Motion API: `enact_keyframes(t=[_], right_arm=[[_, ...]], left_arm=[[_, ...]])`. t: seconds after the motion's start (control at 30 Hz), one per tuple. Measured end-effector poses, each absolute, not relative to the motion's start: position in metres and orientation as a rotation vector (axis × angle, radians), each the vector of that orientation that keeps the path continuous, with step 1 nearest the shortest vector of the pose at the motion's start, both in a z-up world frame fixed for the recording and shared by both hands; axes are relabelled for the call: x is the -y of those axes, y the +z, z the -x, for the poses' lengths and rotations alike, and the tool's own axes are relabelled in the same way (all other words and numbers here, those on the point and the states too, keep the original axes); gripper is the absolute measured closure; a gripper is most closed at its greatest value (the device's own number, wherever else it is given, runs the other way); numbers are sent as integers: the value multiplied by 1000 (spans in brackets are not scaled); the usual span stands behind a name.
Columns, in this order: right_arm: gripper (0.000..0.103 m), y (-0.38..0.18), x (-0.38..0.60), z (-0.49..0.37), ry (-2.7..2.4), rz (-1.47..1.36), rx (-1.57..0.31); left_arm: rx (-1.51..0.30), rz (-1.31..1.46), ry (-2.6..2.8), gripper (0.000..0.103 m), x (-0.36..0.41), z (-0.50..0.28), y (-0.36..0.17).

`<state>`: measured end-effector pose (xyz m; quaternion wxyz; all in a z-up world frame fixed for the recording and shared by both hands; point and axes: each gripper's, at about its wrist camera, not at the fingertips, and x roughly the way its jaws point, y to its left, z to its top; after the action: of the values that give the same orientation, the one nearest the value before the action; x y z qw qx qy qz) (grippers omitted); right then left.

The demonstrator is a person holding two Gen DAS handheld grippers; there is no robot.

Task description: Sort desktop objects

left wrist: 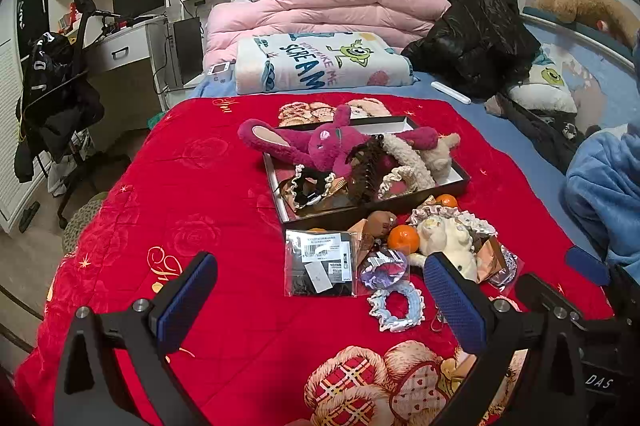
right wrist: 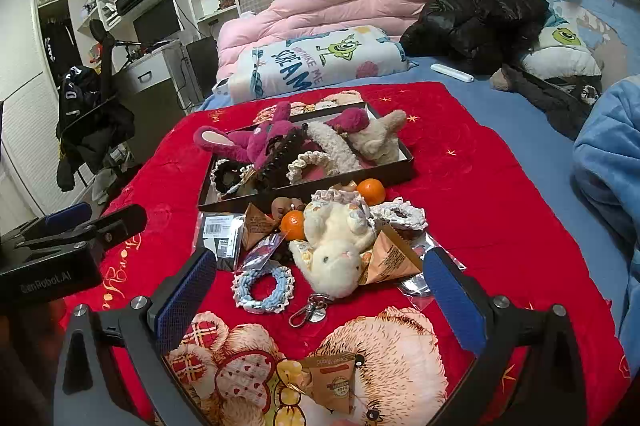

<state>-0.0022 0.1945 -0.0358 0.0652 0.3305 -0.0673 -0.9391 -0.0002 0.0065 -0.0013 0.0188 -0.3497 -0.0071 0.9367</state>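
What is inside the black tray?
Black tray: magenta plush rabbit, brown hair claw, cream scrunchie, beige plush. The tray floor beneath them is mostly covered.

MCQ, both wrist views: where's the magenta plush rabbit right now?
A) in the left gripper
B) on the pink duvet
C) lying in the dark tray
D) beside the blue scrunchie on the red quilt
C: the magenta plush rabbit lies across the dark tray, over the hair accessories in it; both grippers are open and empty.
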Motion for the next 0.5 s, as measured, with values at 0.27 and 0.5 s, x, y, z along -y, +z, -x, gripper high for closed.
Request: enact_keyframes(t=[0.27, 0.5], right_arm=[[0, -36, -197, 3, -2838, -1001, 208], [0, -36, -198, 3, -2839, -1004, 209]], left_arm=[[22, 1089, 2902, 0, -7, 0, -3], [21, 1103, 2884, 0, -9, 1, -7]])
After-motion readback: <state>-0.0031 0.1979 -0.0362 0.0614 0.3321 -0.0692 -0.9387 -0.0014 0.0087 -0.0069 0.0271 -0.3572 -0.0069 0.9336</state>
